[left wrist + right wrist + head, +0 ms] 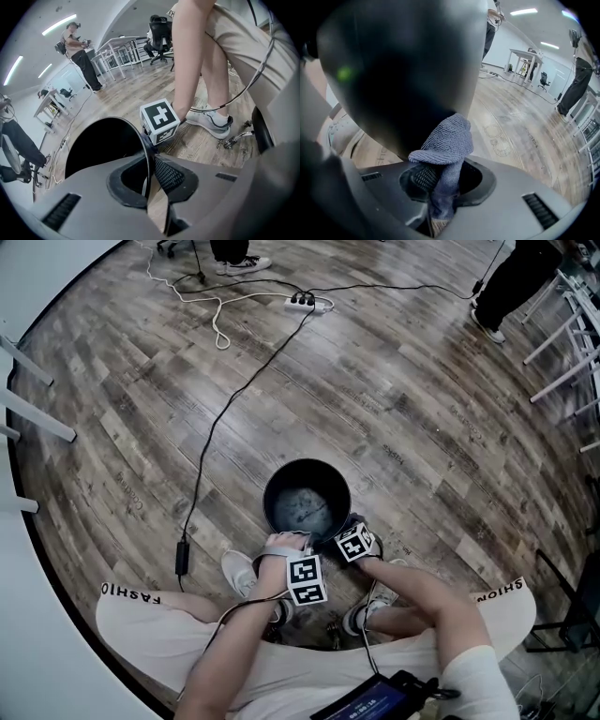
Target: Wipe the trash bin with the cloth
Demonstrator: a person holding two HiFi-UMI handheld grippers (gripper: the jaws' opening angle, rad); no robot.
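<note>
While I sit over it, the trash bin stands upright on the wooden floor just ahead of my shoes, its open mouth facing up. My left gripper is closed on the near rim. In the left gripper view the thin black wall runs straight between the two pads of that gripper, one pad inside the bin and one outside, both pressing on it.

My right gripper sits just beside it, at the near right of the bin, and its marker cube shows right behind the rim in the left gripper view. In the right gripper view that gripper is clamped on the blue-grey cloth. The cloth's bunched end sticks out past the pads and appears to lie against the bin's dark outer wall.

A black cable runs across the floor from beside my left shoe toward a power strip near the far edge.
</note>
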